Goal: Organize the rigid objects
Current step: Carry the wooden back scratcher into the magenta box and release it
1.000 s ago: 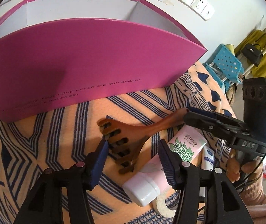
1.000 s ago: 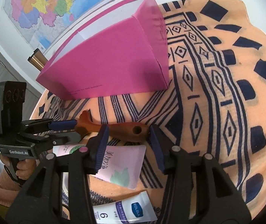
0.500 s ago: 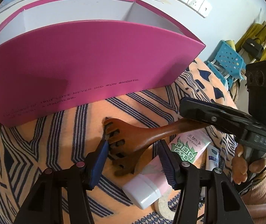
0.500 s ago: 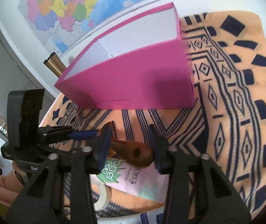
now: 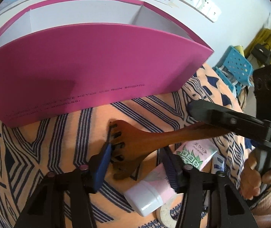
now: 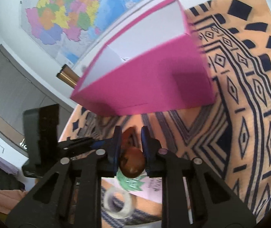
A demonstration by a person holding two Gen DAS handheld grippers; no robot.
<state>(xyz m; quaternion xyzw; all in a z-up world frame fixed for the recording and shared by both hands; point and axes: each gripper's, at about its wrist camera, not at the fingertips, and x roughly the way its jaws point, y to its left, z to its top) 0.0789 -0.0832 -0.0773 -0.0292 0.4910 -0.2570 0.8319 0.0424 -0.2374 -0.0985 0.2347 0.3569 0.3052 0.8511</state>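
A brown wooden comb-like scratcher (image 5: pixel 145 142) hangs just above the orange patterned cloth. My right gripper (image 6: pixel 129 144) is shut on its handle end (image 6: pixel 132 161) and holds it lifted. My left gripper (image 5: pixel 135 161) is open, with the scratcher's toothed head between its blue pads. A pink open-top box (image 5: pixel 89 66) with white dividers stands behind; it also shows in the right wrist view (image 6: pixel 154 83). The right gripper (image 5: pixel 230 121) reaches in from the right in the left wrist view.
A pink tube with a white cap (image 5: pixel 154 190), a green-labelled tube (image 5: pixel 194 153) and a tape roll (image 6: pixel 118 205) lie on the cloth (image 5: pixel 30 161) by the grippers. A blue stool (image 5: pixel 234 64) stands beyond the table. A map (image 6: pixel 74 15) hangs on the wall.
My right gripper has shut on the scratcher's handle and raised it off the cloth. The scratcher's head has swung towards my left gripper's pads, which stay open.
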